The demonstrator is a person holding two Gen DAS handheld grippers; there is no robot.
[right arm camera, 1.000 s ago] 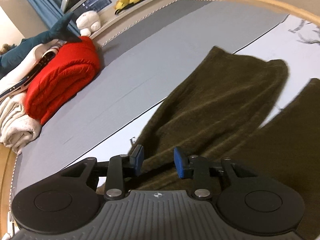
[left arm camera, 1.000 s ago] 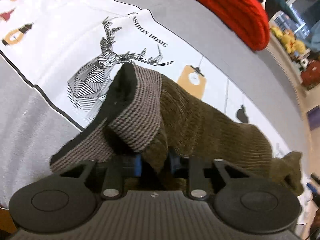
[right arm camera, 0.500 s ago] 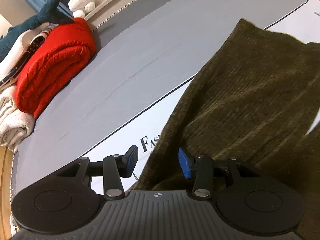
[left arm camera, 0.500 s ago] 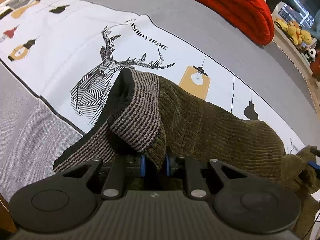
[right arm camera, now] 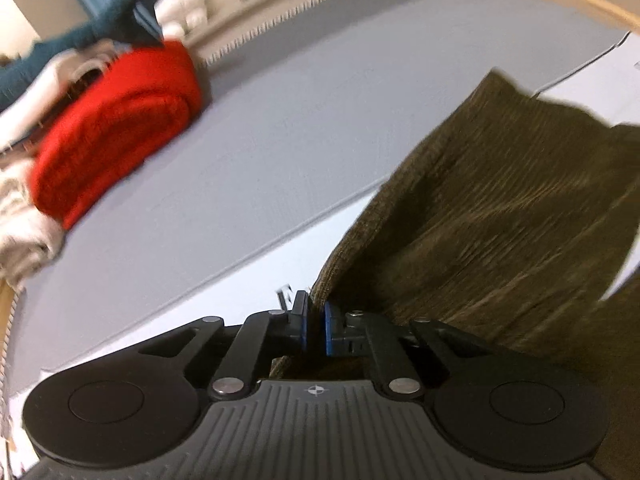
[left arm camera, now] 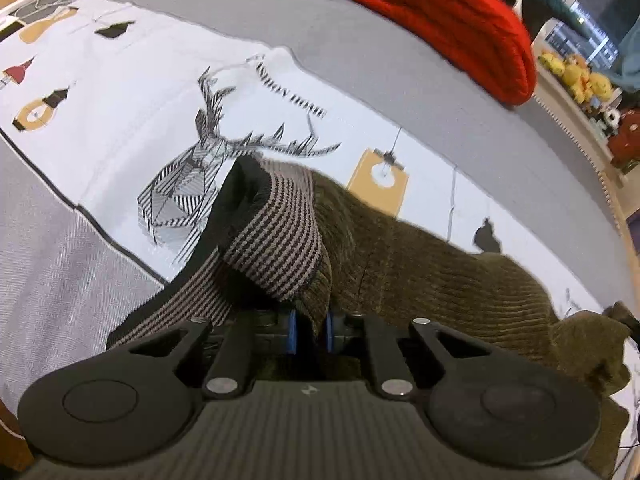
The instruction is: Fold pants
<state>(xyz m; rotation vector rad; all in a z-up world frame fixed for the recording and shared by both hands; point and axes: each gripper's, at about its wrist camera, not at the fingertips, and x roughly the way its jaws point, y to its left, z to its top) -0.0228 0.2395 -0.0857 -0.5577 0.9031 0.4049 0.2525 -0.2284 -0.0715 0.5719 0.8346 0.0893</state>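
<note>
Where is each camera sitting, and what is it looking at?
Left wrist: sits on the left hand-held gripper, looking forward and down at the pants waistband it pinches; only its blue pads and black body show.
Right wrist: sits on the right hand-held gripper, looking down along a pants edge, jaws just closed on it; only its own fingers show.
Shared: the olive pants, the grey bed cover and the red blanket.

Grey bedspread [right arm camera: 280, 152] open; red blanket [right arm camera: 116, 128] blocks far side.
</note>
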